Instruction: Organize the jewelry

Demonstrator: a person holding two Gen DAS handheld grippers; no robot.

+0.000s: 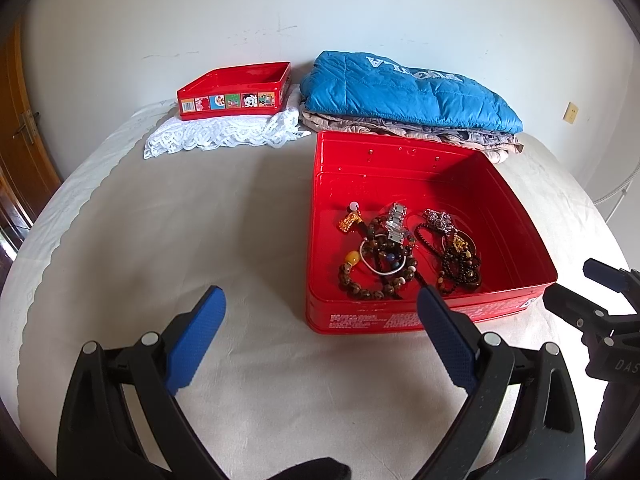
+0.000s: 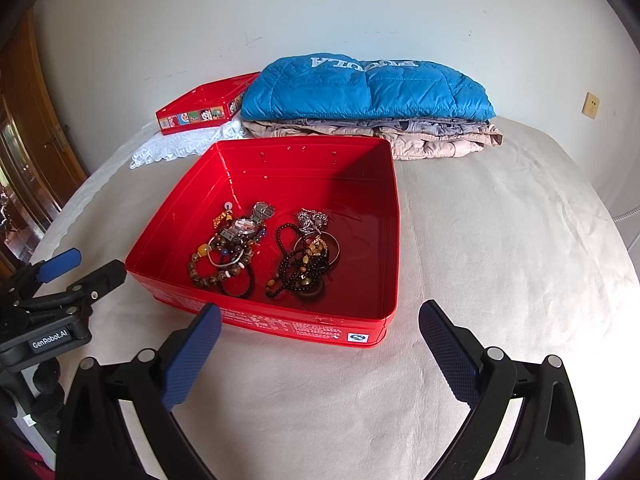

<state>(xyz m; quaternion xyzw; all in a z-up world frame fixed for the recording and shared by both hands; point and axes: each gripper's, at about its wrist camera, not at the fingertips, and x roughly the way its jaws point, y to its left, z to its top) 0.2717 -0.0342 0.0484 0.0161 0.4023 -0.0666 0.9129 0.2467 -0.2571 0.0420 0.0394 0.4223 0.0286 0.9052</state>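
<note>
An open red tin box (image 1: 516, 220) (image 2: 168, 236) sits on the bed and holds a pile of jewelry (image 1: 404, 256) (image 2: 264, 252): bead bracelets, a silver watch (image 1: 396, 222) (image 2: 246, 226), dark bead strings and a gold pendant (image 1: 460, 245). My left gripper (image 1: 320, 312) is open and empty, in front of the box's near left corner. My right gripper (image 2: 320, 328) is open and empty, in front of the box's near wall. Each gripper shows at the edge of the other's view: the right gripper (image 1: 580, 288) and the left gripper (image 2: 84, 268).
A second red tin (image 1: 236, 90) (image 2: 200, 110) with cartoon pictures rests on white lace cloth (image 1: 224, 132) at the back left. A folded blue quilted jacket (image 1: 408, 90) (image 2: 368, 88) lies on folded beige fabric (image 2: 440, 136) behind the box. A wooden door (image 1: 20, 132) stands left.
</note>
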